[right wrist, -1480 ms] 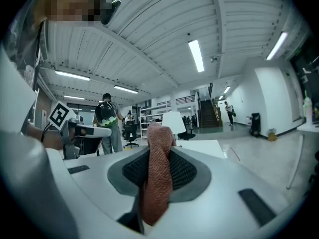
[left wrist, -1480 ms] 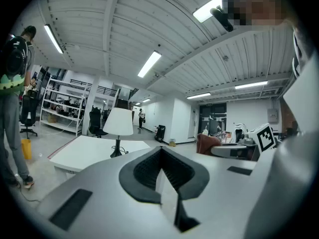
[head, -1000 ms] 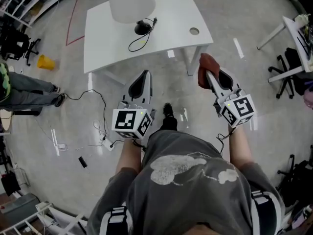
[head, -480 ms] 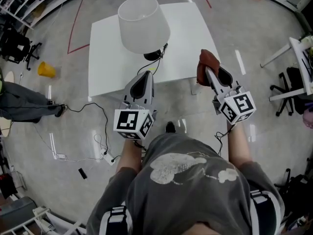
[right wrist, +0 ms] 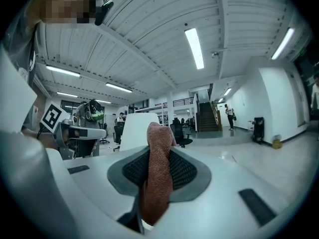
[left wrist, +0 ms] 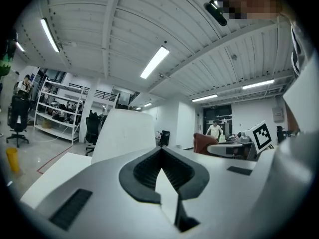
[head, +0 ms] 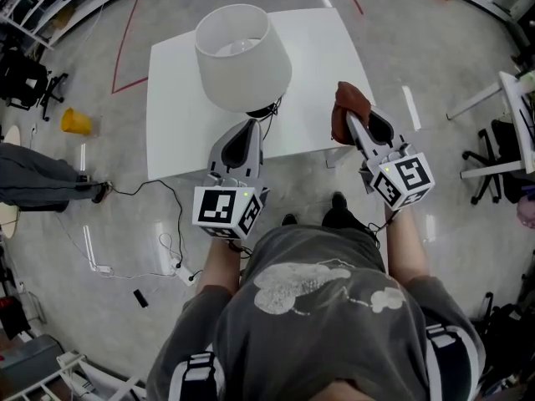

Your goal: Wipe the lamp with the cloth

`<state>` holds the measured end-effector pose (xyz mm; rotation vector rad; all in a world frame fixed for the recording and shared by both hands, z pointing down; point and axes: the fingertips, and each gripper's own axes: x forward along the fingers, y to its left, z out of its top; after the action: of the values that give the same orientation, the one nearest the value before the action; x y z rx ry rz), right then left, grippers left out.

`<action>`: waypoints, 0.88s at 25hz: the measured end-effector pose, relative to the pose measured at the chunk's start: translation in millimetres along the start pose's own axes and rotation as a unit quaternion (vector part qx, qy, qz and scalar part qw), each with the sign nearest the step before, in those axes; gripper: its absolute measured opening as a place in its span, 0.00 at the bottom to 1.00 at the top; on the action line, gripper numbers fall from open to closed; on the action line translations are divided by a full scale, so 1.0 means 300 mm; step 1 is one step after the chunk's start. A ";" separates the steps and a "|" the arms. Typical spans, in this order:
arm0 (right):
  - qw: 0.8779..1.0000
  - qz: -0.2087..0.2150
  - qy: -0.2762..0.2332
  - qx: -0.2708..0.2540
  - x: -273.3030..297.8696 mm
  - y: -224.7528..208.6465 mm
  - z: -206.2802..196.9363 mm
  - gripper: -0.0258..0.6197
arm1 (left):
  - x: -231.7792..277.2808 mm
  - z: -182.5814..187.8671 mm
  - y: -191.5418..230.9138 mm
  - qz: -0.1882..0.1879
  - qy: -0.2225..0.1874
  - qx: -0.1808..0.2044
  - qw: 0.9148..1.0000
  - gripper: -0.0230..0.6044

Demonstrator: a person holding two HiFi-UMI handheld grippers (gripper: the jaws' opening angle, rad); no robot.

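Note:
A lamp with a white shade (head: 242,57) and a black base (head: 265,109) stands on the white table (head: 175,115). Its shade shows ahead in the left gripper view as a white cone (left wrist: 123,136) and in the right gripper view (right wrist: 135,128). My left gripper (head: 244,137) sits just below the shade at the table's near edge, shut with nothing in it (left wrist: 160,166). My right gripper (head: 351,124) is shut on a reddish-brown cloth (head: 344,107), which stands up between the jaws (right wrist: 158,173).
A black cord (head: 272,107) runs from the lamp base. A yellow cone (head: 75,122), floor cables (head: 167,224) and a person's legs (head: 42,182) are at the left. Office chairs (head: 493,149) and another table (head: 518,98) are at the right.
The table and lamp have come closer and lower in the head view. Both grippers now reach the table's near edge, the left one under the shade.

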<state>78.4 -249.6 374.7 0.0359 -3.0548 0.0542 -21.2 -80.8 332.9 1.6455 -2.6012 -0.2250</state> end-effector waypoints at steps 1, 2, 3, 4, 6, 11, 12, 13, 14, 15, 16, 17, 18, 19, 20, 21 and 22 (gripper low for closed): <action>1.000 0.007 -0.001 0.001 0.012 -0.022 0.000 0.18 | 0.014 -0.002 -0.003 0.008 0.000 0.001 1.000 0.05; 1.000 0.015 -0.003 0.003 0.030 -0.044 0.000 0.18 | 0.027 -0.001 -0.003 0.018 -0.001 0.003 1.000 0.05; 1.000 0.024 -0.004 0.005 0.053 -0.067 0.000 0.18 | 0.040 0.002 0.000 0.028 -0.003 0.005 1.000 0.05; 0.999 0.034 -0.005 0.007 0.078 -0.089 0.002 0.18 | 0.052 0.008 0.005 0.040 -0.007 0.007 0.999 0.05; 0.998 0.058 -0.003 0.008 0.130 -0.124 0.011 0.18 | 0.073 0.026 0.018 0.066 -0.015 0.012 0.998 0.05; 0.992 0.129 0.000 -0.001 0.279 -0.197 0.070 0.18 | 0.110 0.070 0.050 0.144 -0.027 0.016 0.989 0.05; 0.990 0.139 -0.001 -0.001 0.306 -0.214 0.079 0.18 | 0.119 0.074 0.053 0.157 -0.027 0.017 0.987 0.05; 0.989 0.150 -0.002 -0.002 0.329 -0.230 0.087 0.18 | 0.129 0.075 0.054 0.169 -0.028 0.018 0.985 0.05; 0.987 0.162 -0.003 -0.005 0.349 -0.246 0.092 0.18 | 0.140 0.073 0.052 0.182 -0.029 0.018 0.983 0.05; 0.985 0.175 -0.003 -0.009 0.364 -0.262 0.095 0.18 | 0.153 0.069 0.047 0.195 -0.030 0.017 0.980 0.05; 0.982 0.188 -0.003 -0.015 0.377 -0.278 0.096 0.18 | 0.165 0.063 0.040 0.208 -0.032 0.017 0.978 0.05; 0.979 0.201 -0.002 -0.022 0.389 -0.295 0.096 0.18 | 0.177 0.057 0.033 0.221 -0.034 0.017 0.975 0.05; 0.976 0.214 -0.002 -0.027 0.402 -0.310 0.096 0.18 | 0.187 0.055 0.028 0.234 -0.036 0.017 0.972 0.05; 0.974 0.226 -0.002 -0.031 0.417 -0.323 0.100 0.18 | 0.194 0.055 0.024 0.246 -0.039 0.018 0.968 0.05; 0.971 0.237 -0.001 -0.034 0.436 -0.331 0.108 0.18 | 0.198 0.059 0.023 0.259 -0.041 0.020 0.965 0.05; 0.969 0.246 0.000 -0.035 0.458 -0.335 0.122 0.18 | 0.198 0.065 0.024 0.273 -0.044 0.023 0.961 0.05; 0.966 0.256 -0.001 -0.036 0.482 -0.333 0.140 0.18 | 0.194 0.073 0.025 0.288 -0.045 0.027 0.956 0.05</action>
<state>-66.7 -354.0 348.8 -0.7564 -2.9740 -0.0235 -55.8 -128.1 310.7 0.8349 -3.0326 -0.1978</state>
